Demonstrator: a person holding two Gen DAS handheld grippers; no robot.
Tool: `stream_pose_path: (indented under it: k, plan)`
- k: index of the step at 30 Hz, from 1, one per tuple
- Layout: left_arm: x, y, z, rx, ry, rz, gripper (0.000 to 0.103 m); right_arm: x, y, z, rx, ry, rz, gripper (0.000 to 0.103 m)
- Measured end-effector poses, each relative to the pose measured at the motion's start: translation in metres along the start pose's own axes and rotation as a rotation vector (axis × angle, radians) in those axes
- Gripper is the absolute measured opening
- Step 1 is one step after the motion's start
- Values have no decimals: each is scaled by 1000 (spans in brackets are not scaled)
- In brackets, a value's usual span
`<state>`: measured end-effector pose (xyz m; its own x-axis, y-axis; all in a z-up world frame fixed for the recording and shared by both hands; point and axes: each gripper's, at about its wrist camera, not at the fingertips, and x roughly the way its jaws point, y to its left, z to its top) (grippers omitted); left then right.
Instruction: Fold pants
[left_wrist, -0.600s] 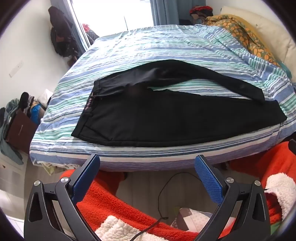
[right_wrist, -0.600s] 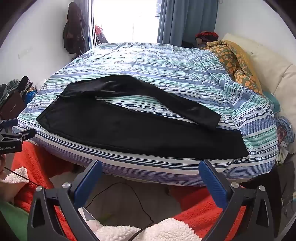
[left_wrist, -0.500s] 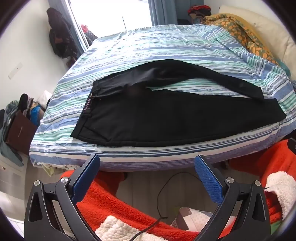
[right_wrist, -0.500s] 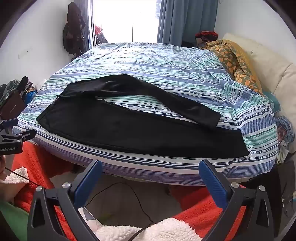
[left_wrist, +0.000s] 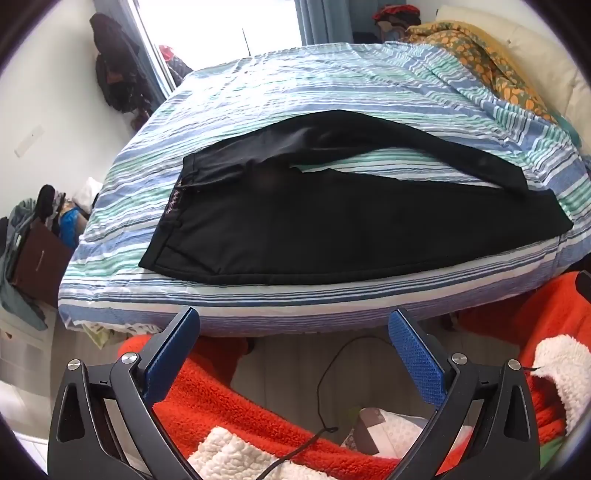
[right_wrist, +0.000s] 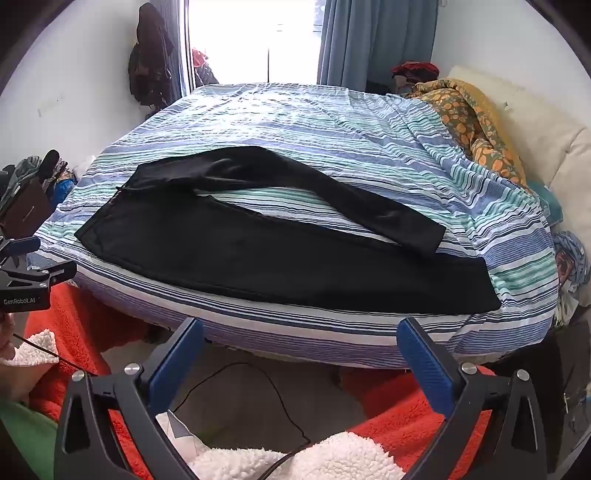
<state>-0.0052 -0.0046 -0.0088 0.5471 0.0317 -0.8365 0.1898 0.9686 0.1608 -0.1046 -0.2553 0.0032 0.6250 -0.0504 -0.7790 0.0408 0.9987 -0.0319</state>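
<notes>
Pants (left_wrist: 332, 229) flat at bed (left_wrist: 332, 306) edge; both tongs wide.

Matt black cloth pants (left_wrist: 332, 221) on a crinkled striped cotton sheet (left_wrist: 332, 85); fluffy orange fleece (left_wrist: 207, 398) below.

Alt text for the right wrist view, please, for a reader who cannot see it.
Black pants lie unfolded, legs spread apart, on a striped bed, waistband to the left. In the foreground the right hand-held gripper stands open and empty, short of the bed's near edge, above an orange fleece blanket.
</notes>
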Motion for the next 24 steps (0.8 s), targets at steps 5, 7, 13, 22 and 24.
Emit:
stream_pose_path:
  k: [5,7,13,22,24]
  plan:
    - [2,0,-1,1,11,0,102,4,3,-2,10,14,-2,103]
    - [3,0,0,0,15,1,102,5,2,-2,12,15,-3,103]
    - [5,0,1,-3,19,-1,102,6,-1,-1,16,18,-6,103]
    - [10,1,0,-3,30,0,102,8,-4,-2,24,26,-7,103]
    - [10,1,0,-1,31,1,102,9,-5,-2,26,27,-8,103]
